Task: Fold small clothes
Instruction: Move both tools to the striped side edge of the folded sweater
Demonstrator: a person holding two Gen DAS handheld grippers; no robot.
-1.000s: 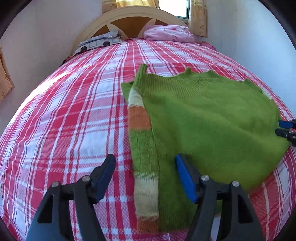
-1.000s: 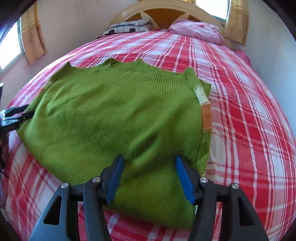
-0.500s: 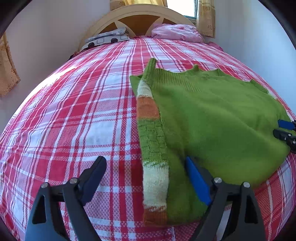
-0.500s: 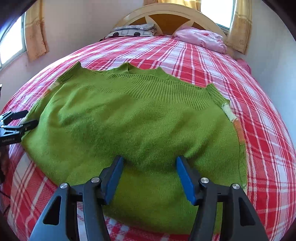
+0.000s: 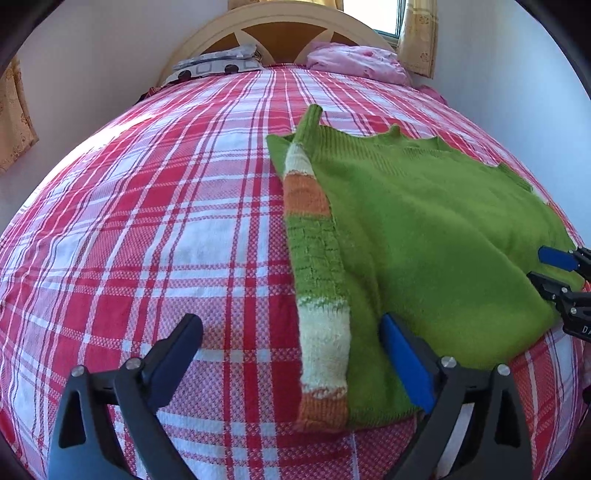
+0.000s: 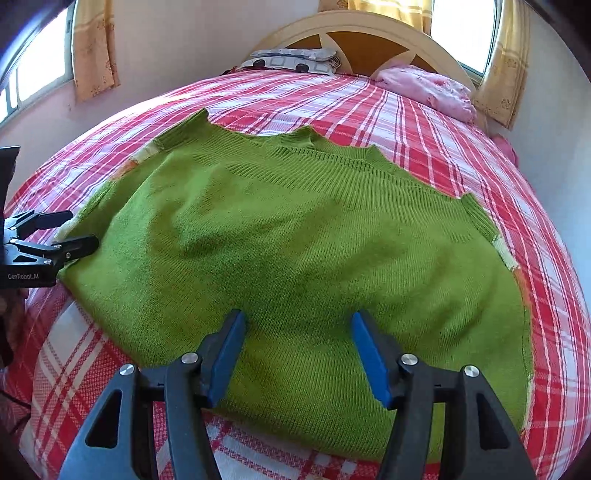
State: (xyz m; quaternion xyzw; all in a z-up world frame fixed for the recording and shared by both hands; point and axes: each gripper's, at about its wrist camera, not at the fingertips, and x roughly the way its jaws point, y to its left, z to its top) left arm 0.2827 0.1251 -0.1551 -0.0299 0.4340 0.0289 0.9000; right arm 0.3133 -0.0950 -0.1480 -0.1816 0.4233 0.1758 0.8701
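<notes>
Both wrist views look steeply down from close above, toward the arched wooden headboard (image 5: pixel 280 22), sharing the green knitted sweater (image 6: pixel 295 251).

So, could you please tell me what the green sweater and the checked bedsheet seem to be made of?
Green sweater: knitted yarn, probably wool or acrylic; ribbed rows and a fuzzy matte surface show. Checked bedsheet: thin woven cloth, likely cotton; a fine matte weave grid is visible.
</notes>
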